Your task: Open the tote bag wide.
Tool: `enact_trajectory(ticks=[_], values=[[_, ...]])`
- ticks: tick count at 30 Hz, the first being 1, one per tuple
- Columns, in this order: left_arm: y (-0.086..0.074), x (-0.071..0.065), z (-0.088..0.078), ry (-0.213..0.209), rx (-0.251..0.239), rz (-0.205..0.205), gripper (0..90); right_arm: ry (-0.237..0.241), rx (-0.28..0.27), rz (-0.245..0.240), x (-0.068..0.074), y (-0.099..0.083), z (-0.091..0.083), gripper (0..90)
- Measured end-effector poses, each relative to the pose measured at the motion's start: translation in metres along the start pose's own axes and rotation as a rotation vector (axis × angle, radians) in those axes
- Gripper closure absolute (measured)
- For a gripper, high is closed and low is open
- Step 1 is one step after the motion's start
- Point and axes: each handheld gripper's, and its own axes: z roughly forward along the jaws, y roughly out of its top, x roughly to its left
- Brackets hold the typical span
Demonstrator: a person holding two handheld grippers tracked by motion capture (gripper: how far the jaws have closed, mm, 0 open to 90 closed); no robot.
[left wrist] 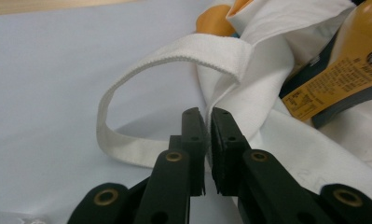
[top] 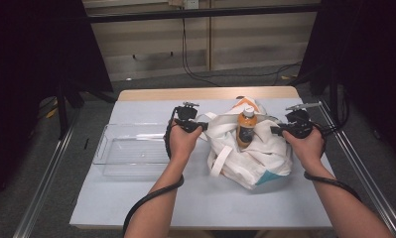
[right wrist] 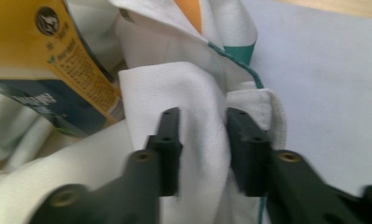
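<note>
White cloth bag (top: 250, 153), rumpled and open, holds an upright orange bottle (top: 245, 128).

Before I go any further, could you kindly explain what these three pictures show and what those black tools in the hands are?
A person stands at a table and holds a hand-operated gripper in each hand; no robot arm is involved. The high view looks down from above. The other two pictures come from cameras riding on each gripper, looking along its black jaws.

On the table lie a white cloth bag with an orange bottle standing in its opening, and a clear plastic tray to the left.

The left gripper is pinched shut on the bag's edge beside its strap. The right gripper has a fold of the bag between its jaws, which stand a little apart.
</note>
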Motion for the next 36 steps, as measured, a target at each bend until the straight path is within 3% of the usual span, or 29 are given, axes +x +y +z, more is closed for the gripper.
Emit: enact_trajectory(ticks=[8,14,22,30,36], values=[[0.006,-0.006,-0.013,-0.004,-0.028,0.016,73.9,-0.009,-0.009,-0.014,0.006,0.0,-0.01,48.2],[0.01,-0.012,-0.021,-0.022,-0.044,0.028,70.2,-0.017,-0.017,-0.042,0.01,0.002,-0.021,46.9],[0.012,-0.029,-0.02,-0.076,-0.064,0.03,65.4,-0.015,-0.024,-0.041,0.013,0.002,-0.026,45.2],[0.007,-0.044,-0.008,-0.16,-0.032,0.025,61.6,-0.005,-0.008,-0.045,0.013,-0.005,-0.023,45.2],[0.001,-0.047,0.0,-0.201,-0.006,0.011,58.2,-0.004,0.003,-0.038,0.012,-0.009,-0.02,44.8]])
